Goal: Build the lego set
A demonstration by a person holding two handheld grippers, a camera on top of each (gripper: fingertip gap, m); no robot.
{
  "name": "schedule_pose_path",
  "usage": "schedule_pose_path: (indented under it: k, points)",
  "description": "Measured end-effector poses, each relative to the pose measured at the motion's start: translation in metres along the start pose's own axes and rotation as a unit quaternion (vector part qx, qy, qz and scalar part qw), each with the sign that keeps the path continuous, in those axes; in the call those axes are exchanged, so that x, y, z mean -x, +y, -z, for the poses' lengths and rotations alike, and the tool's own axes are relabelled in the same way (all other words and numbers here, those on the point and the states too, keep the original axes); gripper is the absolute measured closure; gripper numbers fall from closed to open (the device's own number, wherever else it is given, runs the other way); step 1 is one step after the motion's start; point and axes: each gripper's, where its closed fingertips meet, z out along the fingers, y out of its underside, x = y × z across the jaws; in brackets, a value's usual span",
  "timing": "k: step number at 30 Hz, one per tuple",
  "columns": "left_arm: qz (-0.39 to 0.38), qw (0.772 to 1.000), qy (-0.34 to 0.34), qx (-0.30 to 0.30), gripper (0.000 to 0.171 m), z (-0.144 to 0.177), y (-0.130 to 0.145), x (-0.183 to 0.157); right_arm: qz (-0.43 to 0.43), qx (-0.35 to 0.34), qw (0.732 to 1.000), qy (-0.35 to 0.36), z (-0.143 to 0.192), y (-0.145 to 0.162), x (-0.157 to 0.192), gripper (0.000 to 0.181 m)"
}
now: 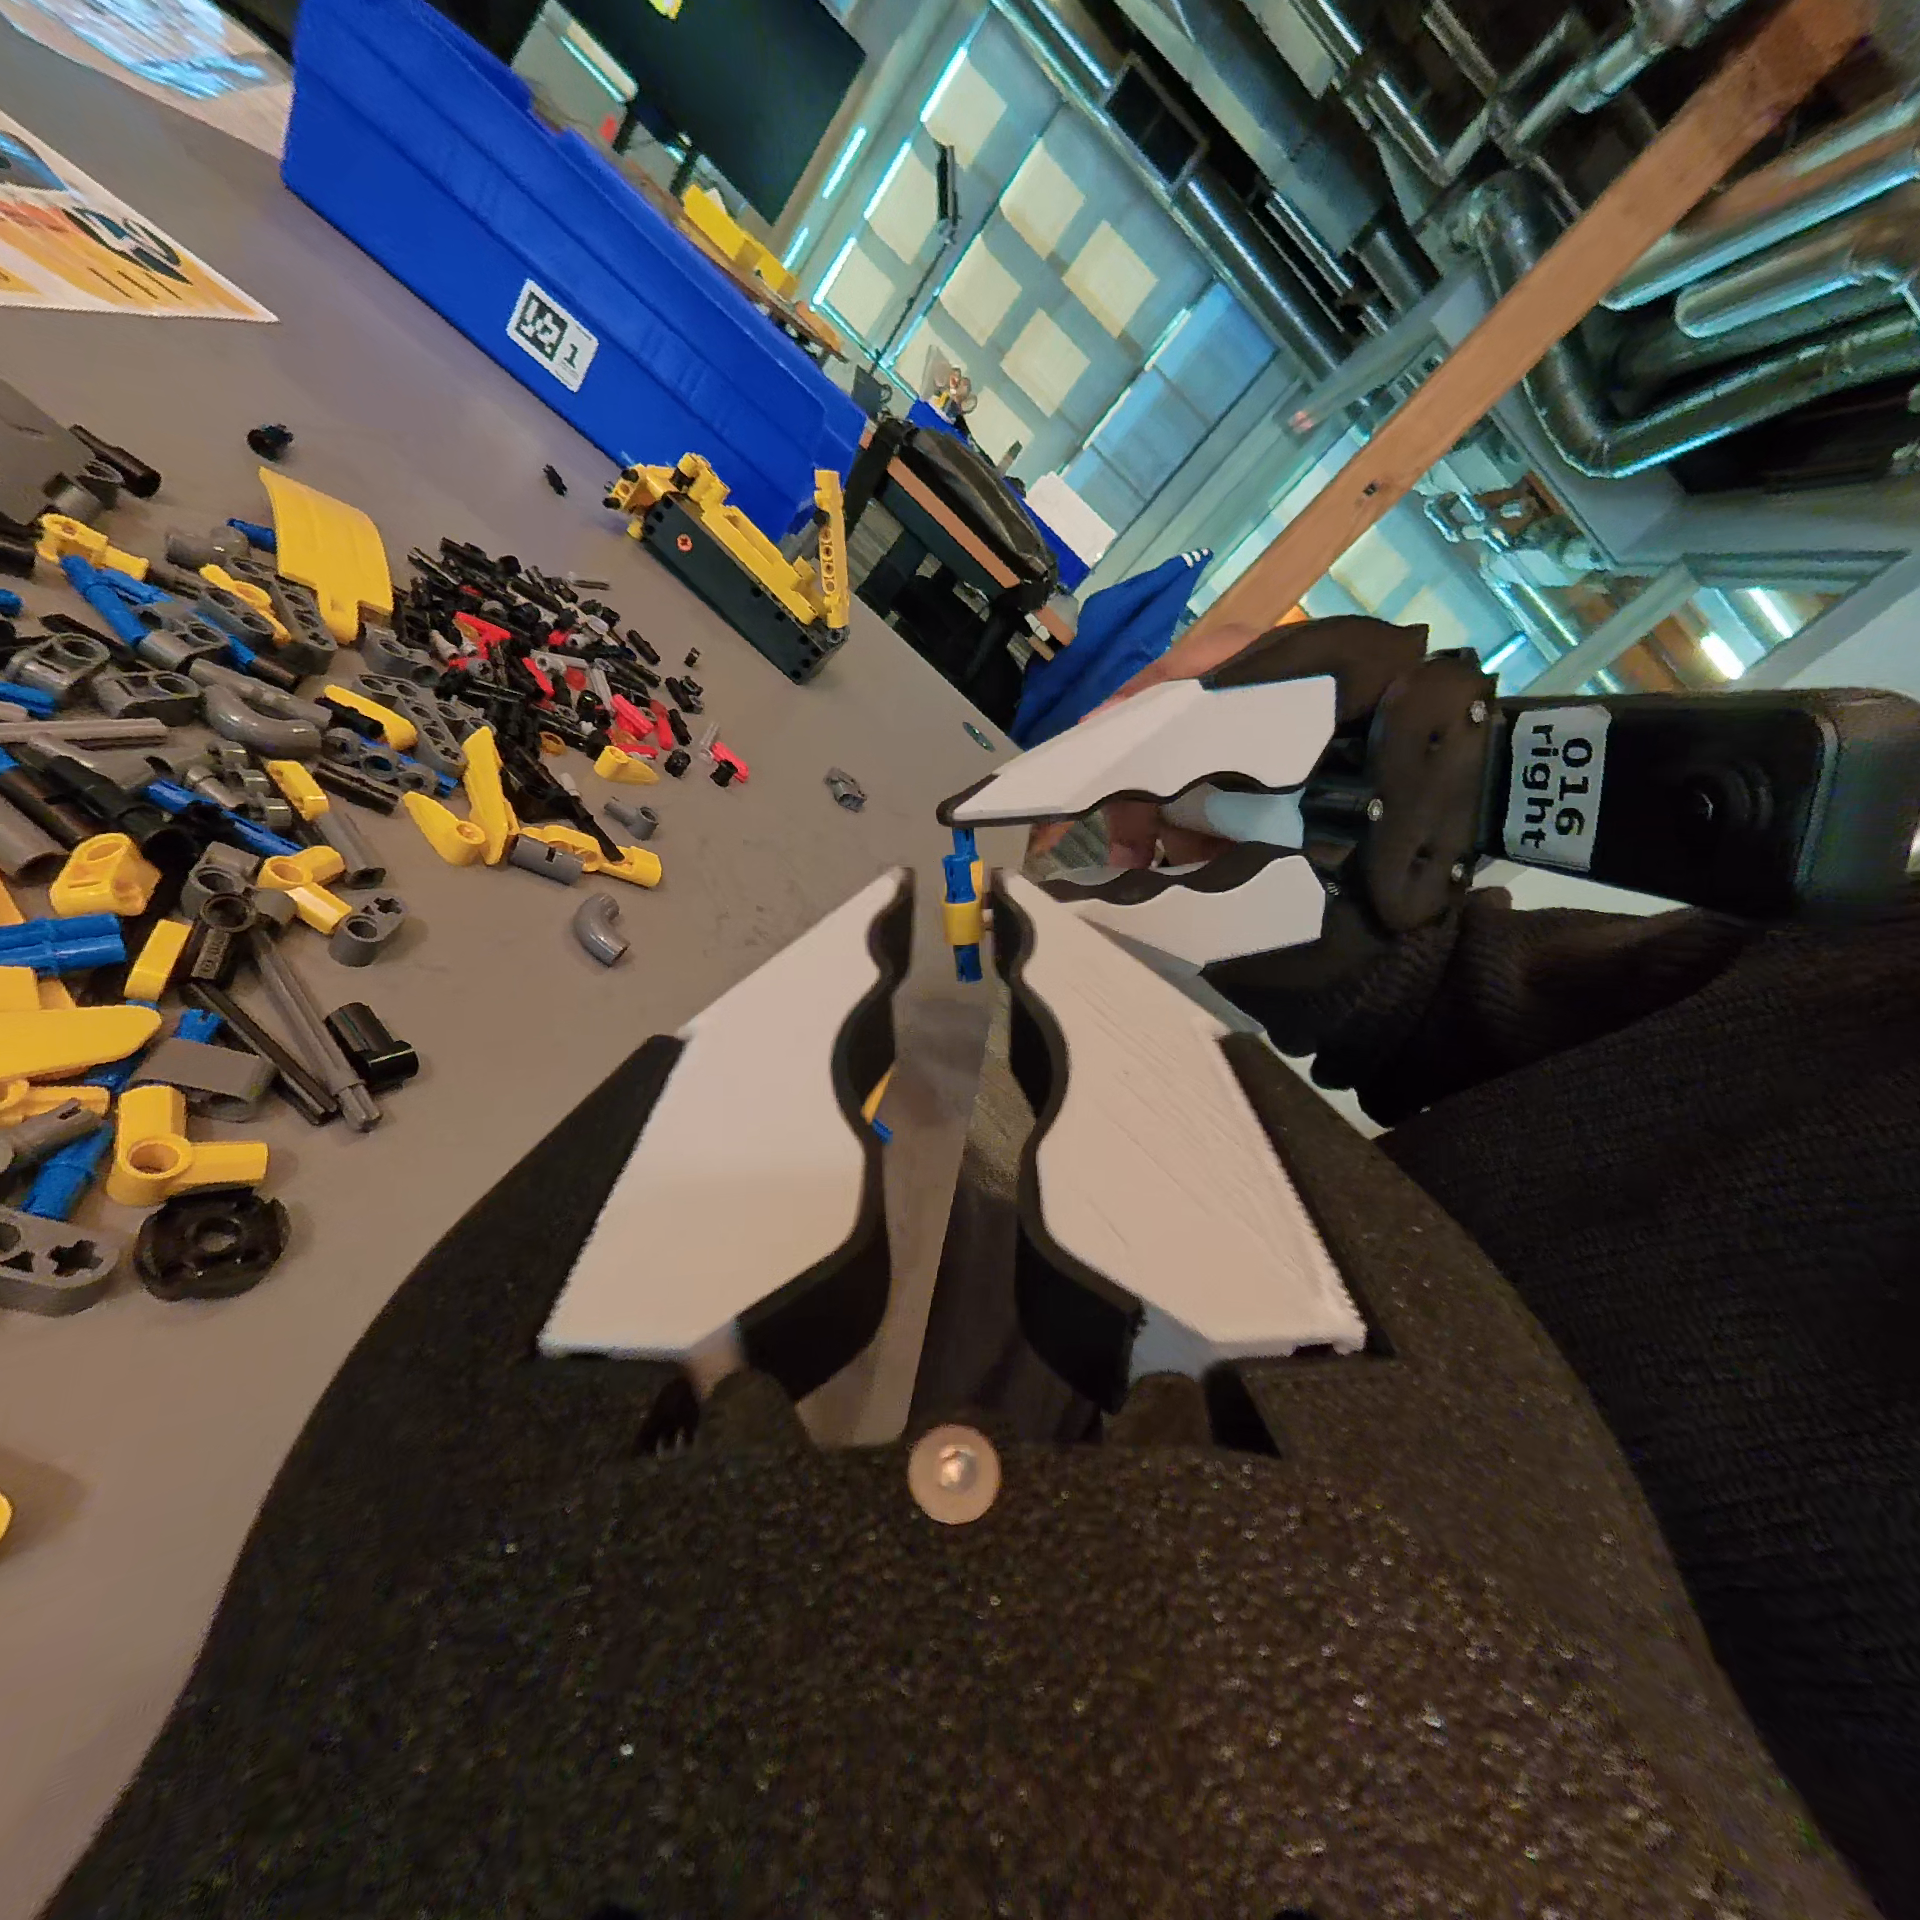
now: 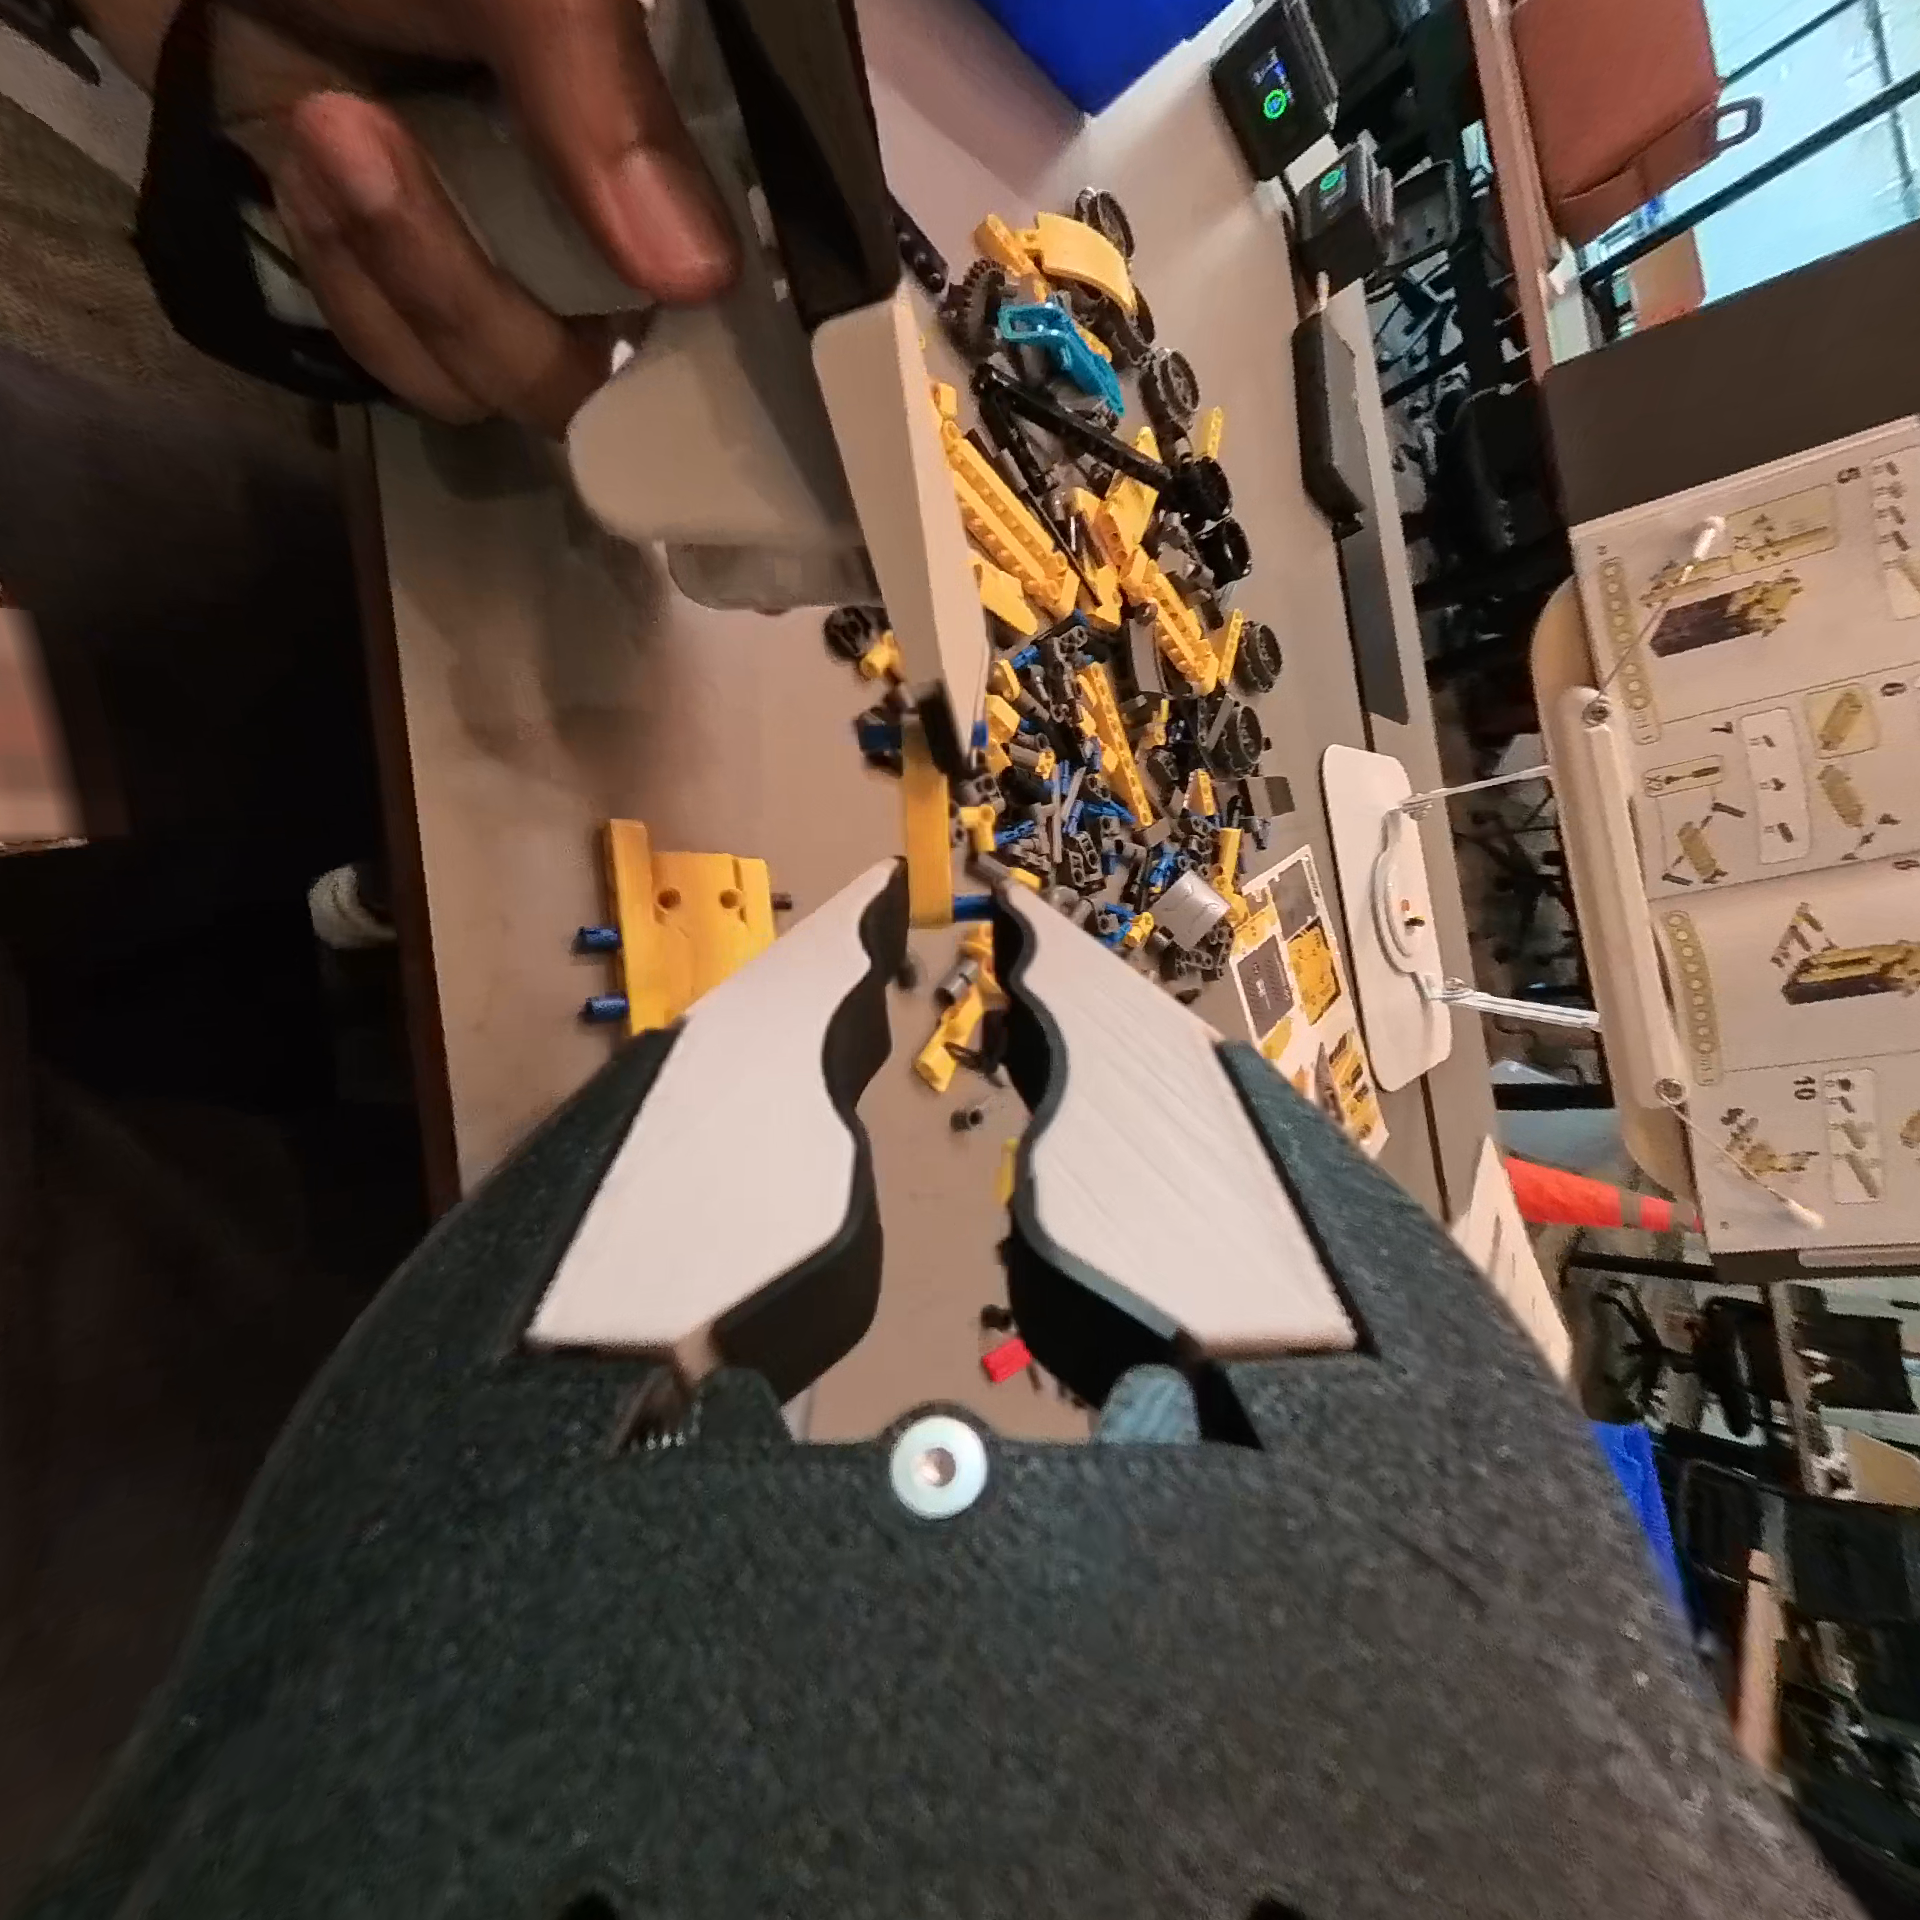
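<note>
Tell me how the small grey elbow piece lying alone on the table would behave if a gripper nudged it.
The grey elbow piece looks like hard plastic, so likely stiff and light. Its bent, rounded tube shape suggests it would skid or spin on the smooth grey table rather than roll straight. Being small and curved, it may slip from flat fingers.

On the grey table (image 1: 499,966) lay a wide heap of loose yellow, blue, grey and black building pieces (image 1: 260,748), with a half-built yellow and black model (image 1: 743,556) beyond it, near a long blue bin (image 1: 540,229), and an open instruction booklet (image 2: 1766,831) stood on a stand.
</note>
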Motion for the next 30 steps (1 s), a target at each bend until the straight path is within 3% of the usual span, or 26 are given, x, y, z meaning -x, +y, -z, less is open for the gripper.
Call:
schedule_pose_path:
  k: [2, 7, 10, 14, 16, 18, 22, 25, 30]
  points:
    - [-0.005, 1.000, -0.002, 0.000, 0.140, 0.000, 0.000, 0.000, 0.022, 0.006, 1.000, 0.017, 0.001, 0.002, -0.004, 0.167]
    - [-0.039, 0.999, -0.009, 0.027, 0.140, -0.006, 0.010, -0.004, 0.065, 0.009, 0.997, 0.044, 0.004, -0.002, -0.005, 0.166]
    - [-0.047, 0.998, -0.003, 0.028, 0.164, -0.006, 0.011, -0.007, 0.070, 0.007, 0.996, 0.052, 0.006, -0.003, -0.006, 0.165]
    - [-0.060, 0.998, -0.005, 0.030, 0.165, -0.007, 0.012, -0.009, 0.053, -0.002, 0.998, 0.035, 0.008, -0.002, -0.005, 0.164]
    - [-0.063, 0.998, -0.002, 0.031, 0.165, -0.008, 0.012, -0.010, 0.010, -0.025, 1.000, -0.008, 0.010, -0.005, 0.000, 0.156]
    - [-0.063, 0.998, 0.001, 0.028, 0.165, -0.008, 0.012, -0.011, -0.098, -0.068, 0.990, -0.076, 0.018, -0.016, 0.002, 0.154]
    - [-0.068, 0.997, 0.007, 0.028, 0.165, -0.008, 0.012, -0.014, -0.287, -0.108, 0.939, -0.153, 0.028, -0.020, -0.015, 0.153]
    - [-0.073, 0.997, 0.010, 0.036, 0.165, -0.009, 0.014, -0.016, -0.330, -0.086, 0.923, -0.177, 0.021, -0.003, -0.013, 0.153]
    - [-0.086, 0.994, 0.017, 0.058, 0.165, -0.011, 0.021, -0.020, -0.358, -0.087, 0.897, -0.245, 0.018, -0.005, 0.008, 0.160]
